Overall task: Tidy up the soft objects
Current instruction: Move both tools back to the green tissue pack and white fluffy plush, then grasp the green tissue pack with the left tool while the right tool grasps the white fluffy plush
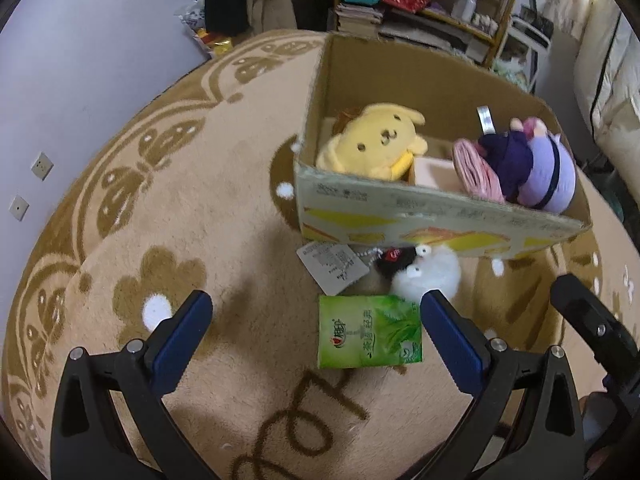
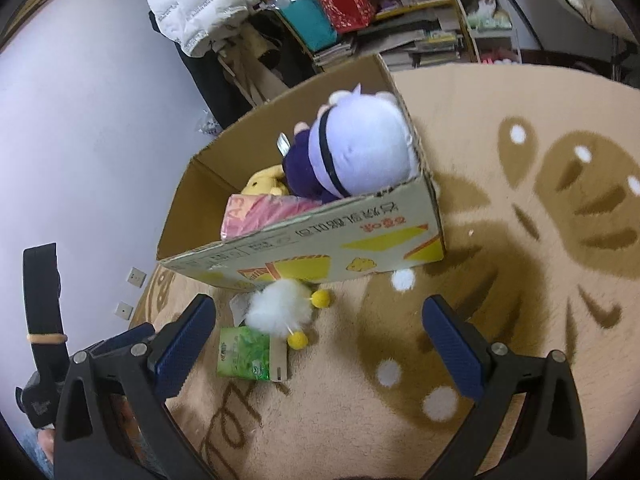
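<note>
Two grippers, both with jaws wide open, both holding nothing. Left gripper (image 1: 316, 330) low over the rug (image 1: 180, 208), with the green pack (image 1: 369, 332) lying flat between its jaws, not yet touched. Right gripper (image 2: 318, 334) also low over the rug, off to the side, with only bare rug and a bit of the pack between its jaws.

Just past the pack, a white fluffy toy (image 1: 426, 272) on the rug, with googly eyes and yellow ball feet, touching the far end of the pack. A paper tag (image 1: 332, 266) beside it, hooked on by a small chain. Right up against the front wall of the box (image 1: 420, 216).

Inside the box already: a yellow dog plush (image 1: 374, 140) on one side, a purple doll (image 1: 532, 168) on the other, a pink pack (image 2: 260, 212) between them. Still out on the rug: the green pack and the fluffy toy.

Likely step now: picking the next soft thing, most likely the green pack with the left gripper. Next move: go down a little more, close the jaws gently on the sides of the pack, lift it over the wall, drop it in an open spot. Soft pack, so likely to squash; no hard squeeze. Careful not to bump the fluffy toy.
</note>
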The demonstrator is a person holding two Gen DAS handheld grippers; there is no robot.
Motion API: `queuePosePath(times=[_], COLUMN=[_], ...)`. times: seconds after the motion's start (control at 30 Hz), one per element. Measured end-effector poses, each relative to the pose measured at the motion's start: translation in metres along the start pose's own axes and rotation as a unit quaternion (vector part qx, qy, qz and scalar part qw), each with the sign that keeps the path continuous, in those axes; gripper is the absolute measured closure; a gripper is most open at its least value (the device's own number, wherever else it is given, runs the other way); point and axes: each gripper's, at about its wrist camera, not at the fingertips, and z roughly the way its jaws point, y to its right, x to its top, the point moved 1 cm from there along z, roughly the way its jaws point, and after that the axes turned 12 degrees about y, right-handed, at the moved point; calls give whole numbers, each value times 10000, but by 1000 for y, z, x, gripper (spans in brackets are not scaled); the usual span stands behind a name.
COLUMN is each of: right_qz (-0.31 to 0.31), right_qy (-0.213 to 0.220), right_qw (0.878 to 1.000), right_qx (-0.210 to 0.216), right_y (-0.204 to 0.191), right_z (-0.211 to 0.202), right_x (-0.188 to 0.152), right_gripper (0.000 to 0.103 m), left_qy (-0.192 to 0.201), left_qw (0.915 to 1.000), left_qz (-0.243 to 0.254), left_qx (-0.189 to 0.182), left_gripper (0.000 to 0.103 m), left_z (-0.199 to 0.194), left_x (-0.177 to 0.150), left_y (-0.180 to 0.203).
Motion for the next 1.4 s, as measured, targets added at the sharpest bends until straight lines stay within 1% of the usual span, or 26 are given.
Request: queuePosePath(times=[0.1, 0.23, 0.57, 0.6, 0.67, 0.7, 0.77, 0.87, 1.0, 1.13, 1.4], right_qz=[34, 97, 313, 344, 375, 394, 415, 391, 383, 456, 502], right_qy=[-126, -309, -454, -465, -492, -514, -542, -634, -730, -820, -911], right_qw=[9999, 9995, 9983, 9982, 9979, 9977, 9974, 9968, 9958, 9948, 9932], right_qx=[-30, 30, 175, 188, 191, 194, 233, 302, 392, 391, 529], right_y=[1, 3, 9, 10, 11, 12, 11, 10, 8, 6, 2], right_z=[8, 16, 28, 30, 33, 36, 39, 46, 52, 57, 70], right_x=[-3, -7, -9, -10, -10, -10, -11, -11, -13, -14, -12], right_gripper=[0, 0, 1, 2, 9, 11, 19, 27, 28, 28, 28], left_qy=[-141, -269, -419, -437, -485, -520, -568, -653, -776, -923, -1149], left_qw=[9998, 9994, 9988, 9988, 9986, 9984, 9981, 9974, 9961, 9944, 9928], left_qz=[83, 183, 77, 83, 110, 131, 167, 252, 404, 506, 272], left_qx=[-82, -79, -226, -220, -196, -184, -164, -154, -108, -44, -191], left_gripper=[0, 0, 0, 0, 0, 0, 0, 0, 0, 0, 0], left_z=[6, 12, 19, 21, 24, 26, 30, 36, 46, 53, 66], left_x=[-3, -6, -8, -8, -8, -9, -10, -12, -14, -18, -21], left_y=[6, 11, 11, 11, 12, 13, 14, 19, 24, 27, 23])
